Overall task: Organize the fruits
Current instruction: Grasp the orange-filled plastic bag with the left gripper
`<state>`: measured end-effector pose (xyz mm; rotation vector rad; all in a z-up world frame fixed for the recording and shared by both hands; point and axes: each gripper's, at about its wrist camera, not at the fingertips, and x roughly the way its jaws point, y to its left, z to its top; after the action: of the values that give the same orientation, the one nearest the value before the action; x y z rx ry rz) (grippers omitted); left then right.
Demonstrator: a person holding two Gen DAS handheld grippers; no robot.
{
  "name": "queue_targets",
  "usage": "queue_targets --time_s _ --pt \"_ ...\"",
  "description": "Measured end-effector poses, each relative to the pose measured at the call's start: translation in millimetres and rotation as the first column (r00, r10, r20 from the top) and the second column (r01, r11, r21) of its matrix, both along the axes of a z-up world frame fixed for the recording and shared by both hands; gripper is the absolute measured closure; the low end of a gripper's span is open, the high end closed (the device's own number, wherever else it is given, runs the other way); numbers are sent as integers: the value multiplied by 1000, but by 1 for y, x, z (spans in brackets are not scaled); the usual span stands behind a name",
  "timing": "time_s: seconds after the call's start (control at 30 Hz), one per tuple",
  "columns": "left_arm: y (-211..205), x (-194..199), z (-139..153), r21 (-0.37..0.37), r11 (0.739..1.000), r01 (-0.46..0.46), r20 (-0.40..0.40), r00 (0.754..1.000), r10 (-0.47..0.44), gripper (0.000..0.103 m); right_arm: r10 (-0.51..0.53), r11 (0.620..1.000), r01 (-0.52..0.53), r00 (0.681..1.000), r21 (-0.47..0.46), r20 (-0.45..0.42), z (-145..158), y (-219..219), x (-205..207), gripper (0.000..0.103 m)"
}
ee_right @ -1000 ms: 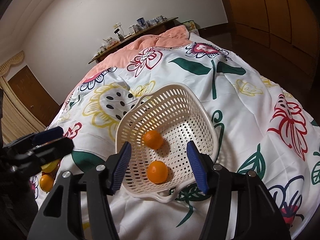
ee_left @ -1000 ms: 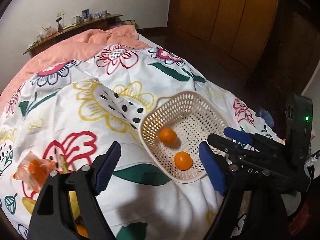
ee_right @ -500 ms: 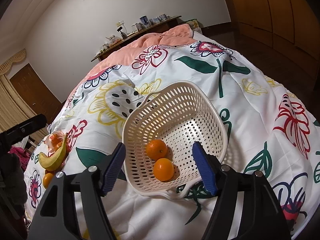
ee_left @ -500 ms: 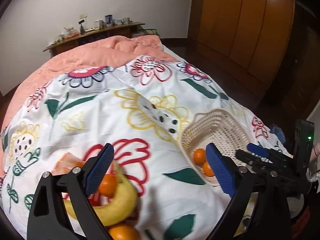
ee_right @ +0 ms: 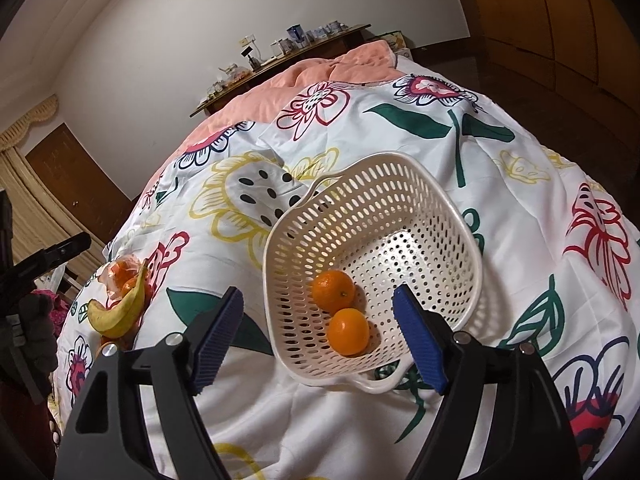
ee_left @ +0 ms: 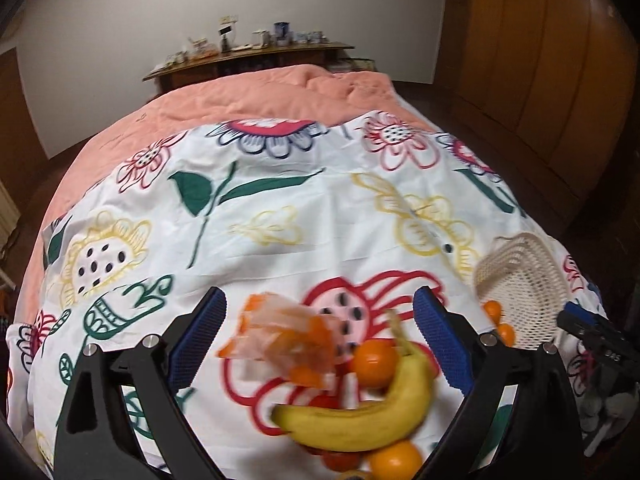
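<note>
Bed, floral cover [ee_left: 304,216]: held all items
Basket [ee_right: 448,216], cream, perforated: on the cover, two oranges [ee_right: 334,292] inside, touching
Banana [ee_left: 360,420]: on the cover, well apart from the basket, amid loose oranges [ee_left: 374,362] and a crumpled orange bag [ee_left: 288,332]
Left hand-held gripper [ee_left: 320,340]: wide, empty, above the banana pile
Right hand-held gripper [ee_right: 318,338]: jaws opening, nothing gripped; hung over the basket's near rim, basket oranges seen between the fingers
</note>
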<state>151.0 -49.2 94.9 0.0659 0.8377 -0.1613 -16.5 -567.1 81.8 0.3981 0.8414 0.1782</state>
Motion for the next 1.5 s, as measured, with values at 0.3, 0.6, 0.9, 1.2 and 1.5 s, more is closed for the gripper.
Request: queue_targets --time_s 0.3,0.6,0.9,1.2,1.5 --pt "18 15 -25 32 999 40 -67 997 -38 7 26 1000 -26 1000 -9 -14 0 12 1 25" --pt "16 22 -51 65 992 111 -128 986 -102 7 33 999 -34 999 -16 -26 0 18 2 25" --pt "11 33 -72 112 985 129 -184 977 -107 7 53 998 -54 998 -25 -32 0 28 2 25" --pt "12 36 -74 48 988 145 -172 976 -134 22 67 997 -68 997 -35 -39 0 35 2 25" --pt "17 27 -65 22 991 133 -129 983 -129 25 116 992 -118 993 -52 -29 7 56 -2 25"
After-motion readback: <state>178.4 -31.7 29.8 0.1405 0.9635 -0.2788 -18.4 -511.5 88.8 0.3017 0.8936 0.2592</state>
